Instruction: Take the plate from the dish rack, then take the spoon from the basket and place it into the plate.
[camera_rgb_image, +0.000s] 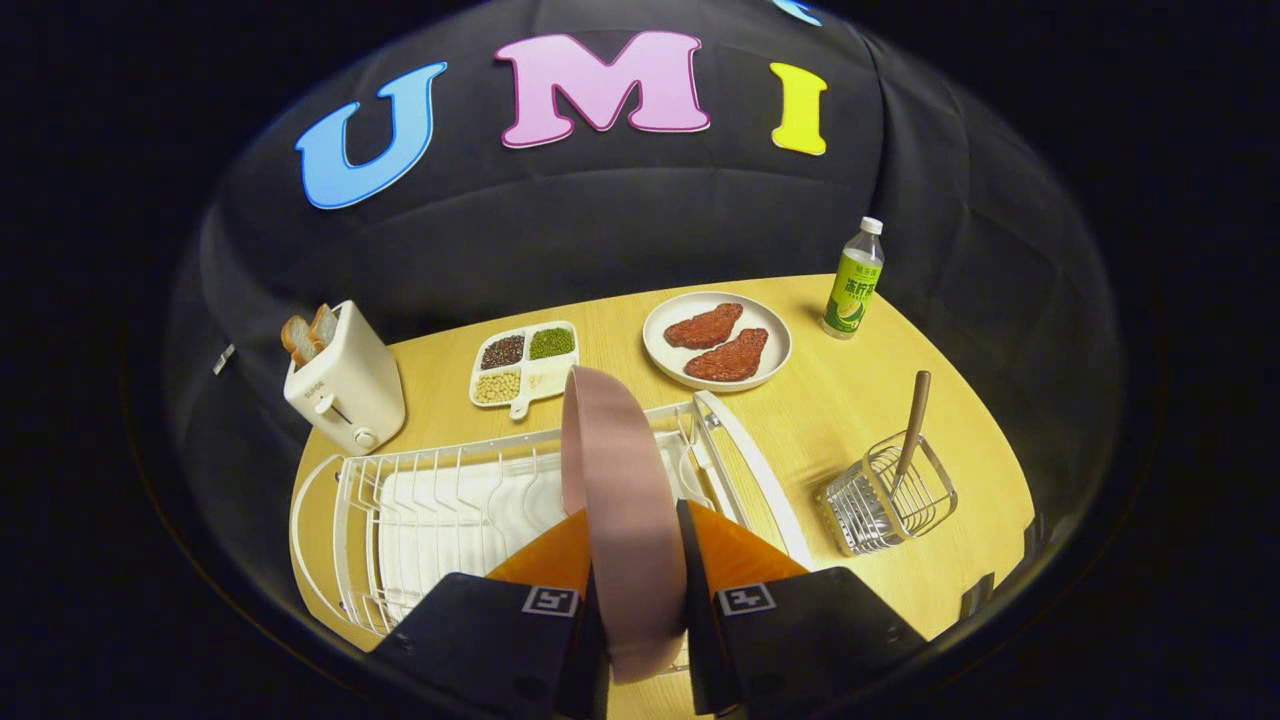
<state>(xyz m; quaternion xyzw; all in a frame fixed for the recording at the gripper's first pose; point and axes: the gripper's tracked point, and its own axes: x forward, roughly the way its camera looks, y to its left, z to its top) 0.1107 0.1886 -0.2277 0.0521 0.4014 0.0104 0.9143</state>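
A pink plate (620, 500) stands on edge between my two fingers, and my gripper (635, 540) is shut on its rim. The plate is upright over the white wire dish rack (440, 500), which lies just ahead of and under the fingers. Whether the plate still rests in the rack's slots or is lifted clear, I cannot tell. To the right of the rack stands a wire basket (885, 500) with a brown-handled spoon (912, 425) upright in it, its bowl hidden inside the basket.
Beyond the rack are a white plate with two meat patties (717, 340), a divided tray of beans and grains (525, 362), a white toaster with bread (345, 385) to the left, and a green-labelled bottle (855, 280) at the far right. Bare wooden table (850, 400) lies between rack and basket.
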